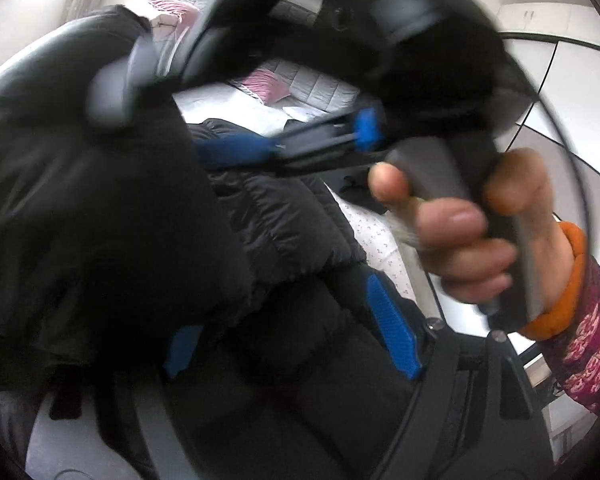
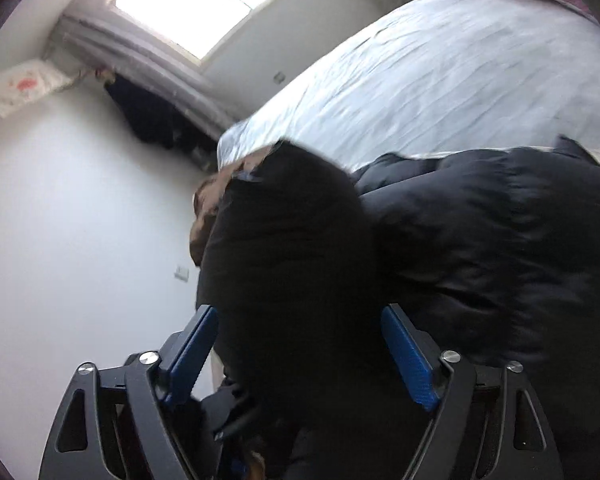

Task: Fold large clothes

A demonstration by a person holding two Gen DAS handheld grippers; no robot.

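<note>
A bed (image 2: 440,64) covered with a pale, creased sheet is seen filling the upper right of the right wrist view. The black padded coat (image 2: 480,240) is spread on the near part of this bed, its quilted body lying across the sheet and a bulky fold of it (image 2: 284,248) hanging over the bed's near edge, where a strip of brown fur trim (image 2: 204,216) is visible. In the left wrist view the same coat (image 1: 100,220) is seen heaped to the left, with more of its quilted panels (image 1: 284,224) lying on the bed's sheet (image 1: 380,240), which is printed with small marks there.

At the far end of the bed, a grey padded headboard (image 1: 320,84) and a pink striped pillow (image 1: 266,84) are made out. A bright window (image 2: 204,0) is set in the wall beyond the bed's left side.

The right hand (image 1: 472,232) is seen above the bed, wrapped round a grey handle, with an orange cuff and a patterned sleeve (image 1: 580,344) behind it. The right gripper (image 2: 300,356) is held with its blue pads either side of the coat's hanging fold; its jaws are set at a middling width, and whether the cloth is pinched cannot be told. The left gripper (image 1: 292,344) is held over the coat with its jaws wide, nothing being clamped.
</note>
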